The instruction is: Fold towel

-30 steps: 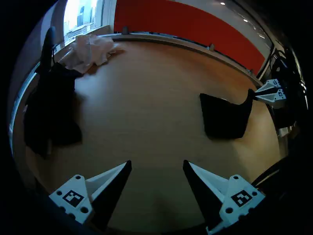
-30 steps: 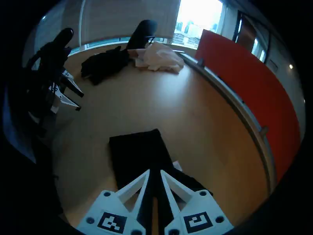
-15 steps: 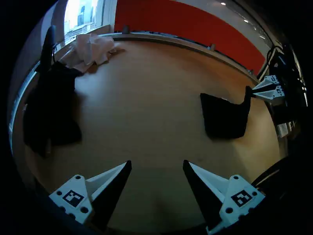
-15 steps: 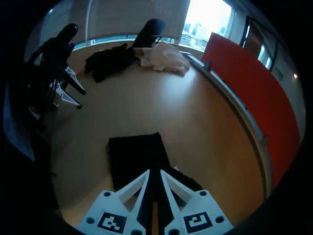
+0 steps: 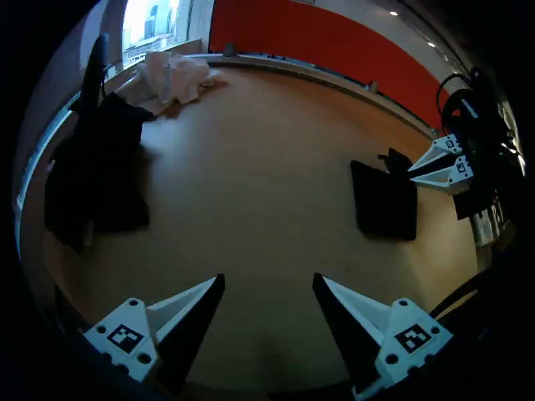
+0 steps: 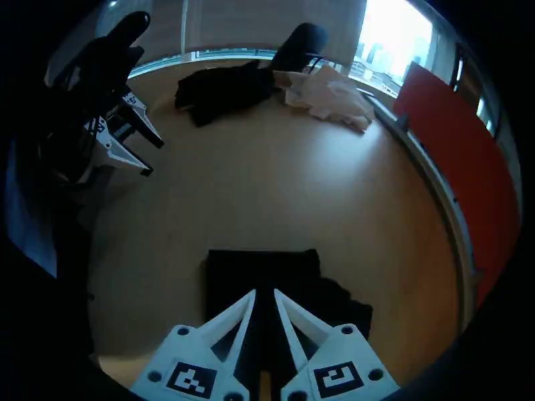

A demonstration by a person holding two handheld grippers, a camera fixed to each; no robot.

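**Right fingers pinch the towel's corner, left fingers wide apart**

My right gripper (image 6: 263,304) has its fingers pressed almost together, with the dark cloth of the towel (image 6: 264,277) in the narrow gap between them. The towel is black and lies mostly flat on the wooden counter (image 6: 287,180), directly under and ahead of those fingers. One side of it is bunched and rumpled.

In the left gripper view the towel (image 5: 384,204) sits toward the counter's right end, short of the edge that runs below the red panel (image 5: 321,43). The right gripper (image 5: 411,172) meets it at a raised far corner.

My left gripper (image 5: 267,301) hangs over bare counter (image 5: 267,167), well apart from the towel. Its fingers are spread wide and grip nothing. In the right gripper view it (image 6: 154,158) is near the counter's left edge.

At the far corner by the window lies a pale cloth heap (image 5: 170,70). Just beside that heap, along the left edge, is a dark garment (image 5: 100,174).
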